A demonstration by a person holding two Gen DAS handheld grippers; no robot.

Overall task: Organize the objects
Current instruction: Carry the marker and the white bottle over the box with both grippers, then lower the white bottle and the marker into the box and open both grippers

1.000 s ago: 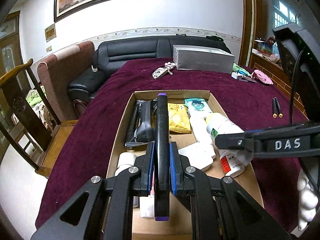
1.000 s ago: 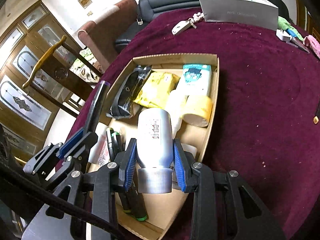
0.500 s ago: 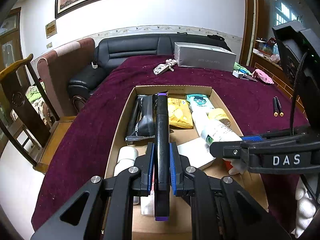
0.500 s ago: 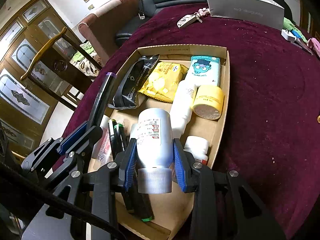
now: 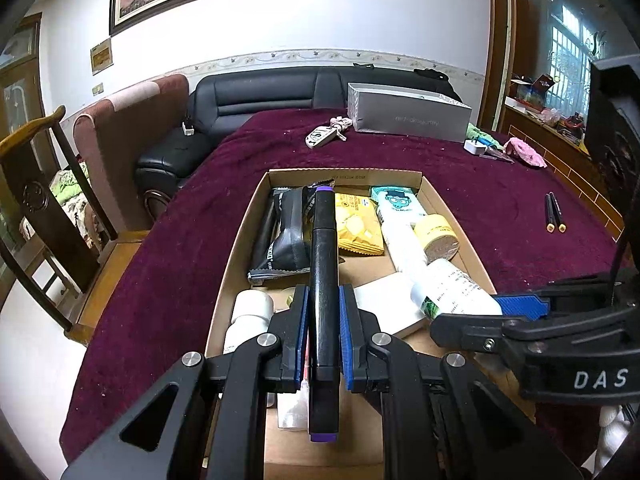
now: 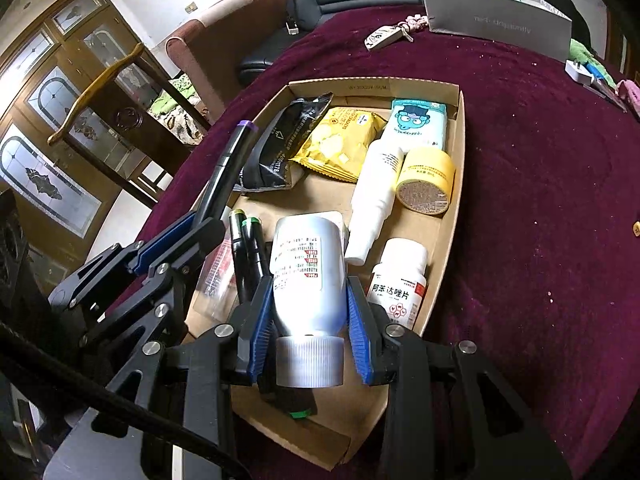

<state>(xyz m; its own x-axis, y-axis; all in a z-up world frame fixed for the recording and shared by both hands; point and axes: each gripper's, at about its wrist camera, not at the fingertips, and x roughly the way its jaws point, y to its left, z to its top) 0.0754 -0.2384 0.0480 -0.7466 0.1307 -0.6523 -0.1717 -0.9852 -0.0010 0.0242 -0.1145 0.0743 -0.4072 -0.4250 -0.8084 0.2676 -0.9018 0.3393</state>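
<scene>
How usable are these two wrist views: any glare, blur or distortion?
Left wrist: sharp, strong fisheye bending at the edges, window blown out. Right wrist: white bottle catches bright glare near its cap, cabinet glass overexposed, corners dark; box contents are legible.

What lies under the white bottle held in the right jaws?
Under the white bottle the cardboard tray holds two dark markers and a flat white box; whatever is directly beneath stays hidden.

The right tool (image 6: 308, 304) clamps a white bottle (image 6: 308, 268) over the cardboard tray (image 6: 452, 200); at nine o'clock, the left tool (image 6: 188, 228) grips a black marker (image 6: 228, 172).
</scene>
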